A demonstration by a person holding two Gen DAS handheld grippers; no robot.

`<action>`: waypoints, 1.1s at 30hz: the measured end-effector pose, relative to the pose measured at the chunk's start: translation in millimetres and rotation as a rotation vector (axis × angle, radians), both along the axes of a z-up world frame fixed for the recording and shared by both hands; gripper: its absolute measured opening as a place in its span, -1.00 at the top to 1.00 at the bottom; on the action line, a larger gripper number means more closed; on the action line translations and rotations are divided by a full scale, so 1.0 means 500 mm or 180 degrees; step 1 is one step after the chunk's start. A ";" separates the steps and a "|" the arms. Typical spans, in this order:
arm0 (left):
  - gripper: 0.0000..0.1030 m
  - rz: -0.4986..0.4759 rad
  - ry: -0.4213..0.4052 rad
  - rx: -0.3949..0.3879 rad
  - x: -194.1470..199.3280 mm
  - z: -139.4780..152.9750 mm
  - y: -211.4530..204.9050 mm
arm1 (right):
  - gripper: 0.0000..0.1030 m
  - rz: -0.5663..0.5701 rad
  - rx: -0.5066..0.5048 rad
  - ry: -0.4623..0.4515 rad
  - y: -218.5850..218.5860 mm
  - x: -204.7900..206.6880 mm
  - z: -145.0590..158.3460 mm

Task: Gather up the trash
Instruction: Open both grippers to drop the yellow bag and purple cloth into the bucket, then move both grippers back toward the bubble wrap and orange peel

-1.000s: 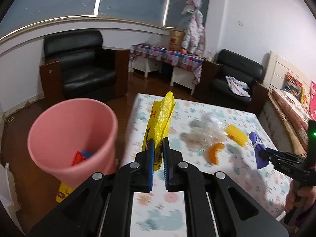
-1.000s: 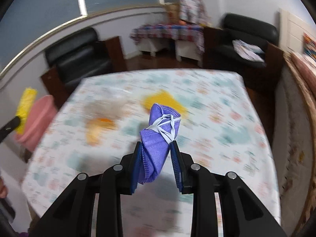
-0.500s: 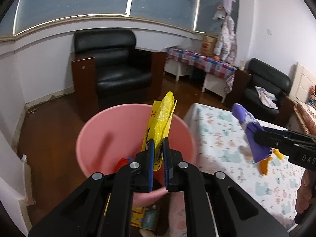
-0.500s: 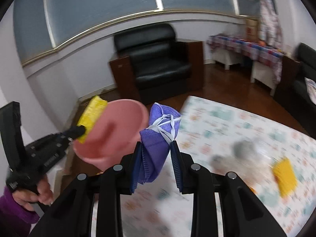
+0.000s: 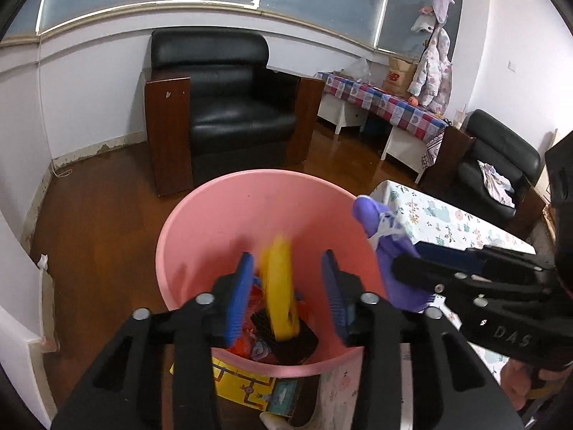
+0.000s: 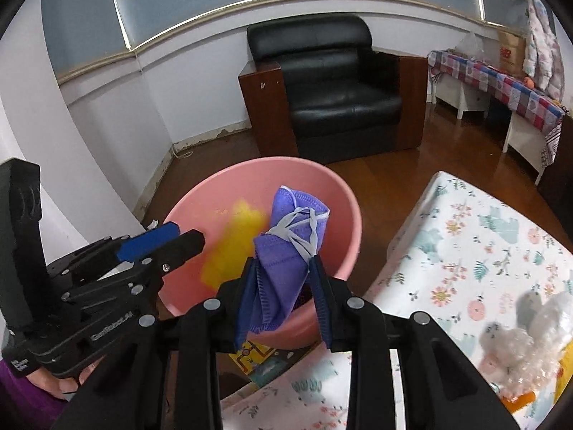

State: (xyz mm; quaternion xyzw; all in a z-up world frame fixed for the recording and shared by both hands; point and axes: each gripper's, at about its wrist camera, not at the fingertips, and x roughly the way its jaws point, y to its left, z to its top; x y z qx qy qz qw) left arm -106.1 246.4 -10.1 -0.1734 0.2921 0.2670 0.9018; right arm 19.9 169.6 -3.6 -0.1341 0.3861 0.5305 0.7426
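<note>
A pink bin [image 5: 229, 222] stands on the floor beside the table, with trash lying in its bottom. My left gripper [image 5: 286, 286] hangs over the bin and its jaws are opening. The yellow wrapper [image 5: 279, 290] drops blurred between the spread pads, touching neither. In the right wrist view the same wrapper [image 6: 232, 243] is a yellow smear inside the bin [image 6: 343, 197]. My right gripper [image 6: 283, 294] is shut on a folded purple face mask [image 6: 286, 251] at the bin's near rim. The mask [image 5: 379, 236] also shows in the left wrist view, at the bin's right rim.
A table with a flowered cloth [image 6: 483, 251] lies to the right, bearing a crumpled clear plastic bag [image 6: 530, 340] and an orange scrap [image 6: 519, 399]. A black armchair [image 5: 222, 107] stands behind the bin. A yellow printed box [image 5: 243, 383] lies under the bin's near side.
My left gripper came over the bin and its jaws spread, so the yellow wrapper fell free. My right gripper carried the purple mask from above the table to the bin's rim.
</note>
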 end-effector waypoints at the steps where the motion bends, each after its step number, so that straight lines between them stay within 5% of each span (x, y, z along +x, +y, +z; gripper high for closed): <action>1: 0.19 0.0010 -0.0003 -0.0011 -0.001 -0.001 0.003 | 0.38 0.0024 0.0000 0.0043 0.005 0.002 -0.004; 8: 0.18 0.0047 0.0029 0.0004 0.000 0.001 0.010 | 0.08 0.0008 0.0076 0.0123 -0.003 0.013 -0.007; 14: 0.18 -0.0064 -0.0056 0.0007 0.005 0.013 -0.022 | 0.08 -0.0149 0.0123 0.0128 -0.063 0.023 0.009; 24: 0.18 -0.0574 -0.0094 0.0052 0.068 0.033 -0.141 | 0.08 -0.0740 0.0003 -0.0040 -0.282 0.042 0.008; 33: 0.19 -0.1057 0.0026 0.0080 0.142 0.022 -0.259 | 0.08 -0.1474 -0.0017 0.0199 -0.477 0.104 -0.039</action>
